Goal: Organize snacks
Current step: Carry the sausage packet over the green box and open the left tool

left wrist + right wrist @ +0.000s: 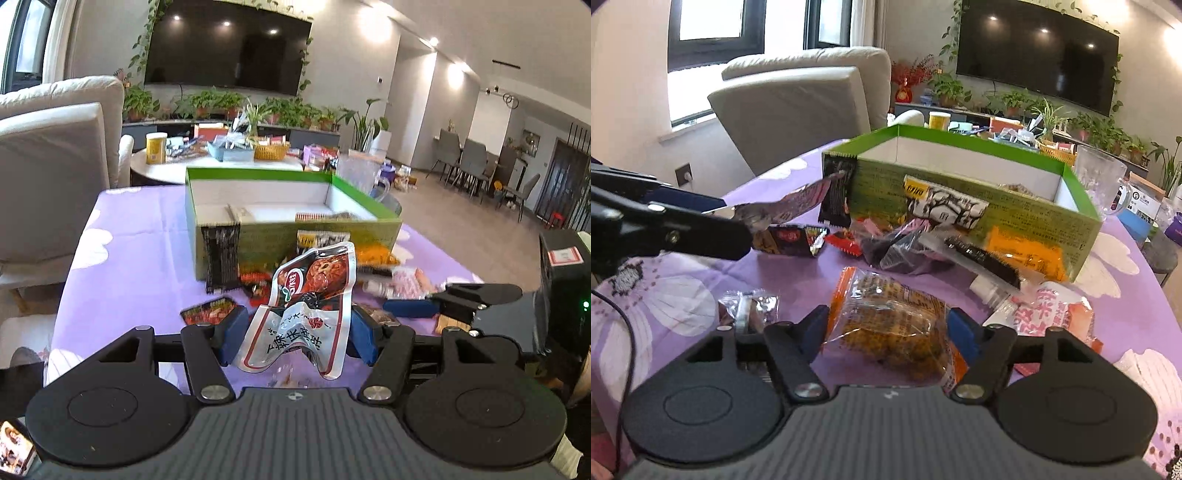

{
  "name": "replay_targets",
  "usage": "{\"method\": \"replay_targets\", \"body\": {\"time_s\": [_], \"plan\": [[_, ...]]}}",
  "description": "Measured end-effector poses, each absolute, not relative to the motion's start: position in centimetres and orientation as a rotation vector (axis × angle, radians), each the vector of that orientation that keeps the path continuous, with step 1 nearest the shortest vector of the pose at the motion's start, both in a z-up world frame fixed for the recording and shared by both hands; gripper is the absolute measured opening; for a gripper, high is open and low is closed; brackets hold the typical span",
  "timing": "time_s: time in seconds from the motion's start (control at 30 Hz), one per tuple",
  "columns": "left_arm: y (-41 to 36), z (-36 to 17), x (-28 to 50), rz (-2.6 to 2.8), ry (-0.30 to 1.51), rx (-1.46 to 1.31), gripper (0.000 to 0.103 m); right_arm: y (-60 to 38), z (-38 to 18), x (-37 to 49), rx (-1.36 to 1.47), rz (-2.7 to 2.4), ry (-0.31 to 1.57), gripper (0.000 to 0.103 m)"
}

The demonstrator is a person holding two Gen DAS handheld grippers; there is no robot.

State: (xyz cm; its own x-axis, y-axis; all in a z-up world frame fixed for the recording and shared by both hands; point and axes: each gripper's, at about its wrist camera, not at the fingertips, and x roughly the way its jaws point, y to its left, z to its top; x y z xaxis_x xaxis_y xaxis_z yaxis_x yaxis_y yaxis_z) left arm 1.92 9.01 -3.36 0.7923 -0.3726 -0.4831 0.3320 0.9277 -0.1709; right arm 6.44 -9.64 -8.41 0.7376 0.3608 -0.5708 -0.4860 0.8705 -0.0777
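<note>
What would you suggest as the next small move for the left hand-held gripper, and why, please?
Probably carry it forward over the green box and release: the left hand-held gripper already grips a red-and-white snack pouch lifted off the purple tablecloth, and the box stands open ahead.

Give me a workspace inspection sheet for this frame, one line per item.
Surface: purple floral tablecloth, crowded.
Job's things: green box open, a few packets inside; loose snack packets piled against its front.
Clutter: glass mug beside the box.
Grippers: left gripper shut on red-and-white pouch, lifted; right gripper shut on orange-edged clear packet.
Cables: thin black cable at the table's left edge.
Surroundings: armchair, TV, potted plants.
</note>
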Motion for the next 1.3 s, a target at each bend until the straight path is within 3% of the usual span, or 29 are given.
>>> {"method": "replay_targets", "body": {"time_s": [0.4,1.07,1.3], "plan": [[8.4,-1.7,4.1,-0.368,0.469,-0.113,0.056,-10.9,-6.6,6.5,-0.204,0.473,0.513,0.052],[8.5,-2.4,4.5,-0.345,0.5,-0.12,0.056,-8.8,-10.2,8.9,-0.278,0.457,0.579,0.053],[8.7,-2.5,4.7,-0.338,0.496,-0.136,0.056,-10.1,-9.0,8.7,-0.23,0.476,0.617,0.05]]}}
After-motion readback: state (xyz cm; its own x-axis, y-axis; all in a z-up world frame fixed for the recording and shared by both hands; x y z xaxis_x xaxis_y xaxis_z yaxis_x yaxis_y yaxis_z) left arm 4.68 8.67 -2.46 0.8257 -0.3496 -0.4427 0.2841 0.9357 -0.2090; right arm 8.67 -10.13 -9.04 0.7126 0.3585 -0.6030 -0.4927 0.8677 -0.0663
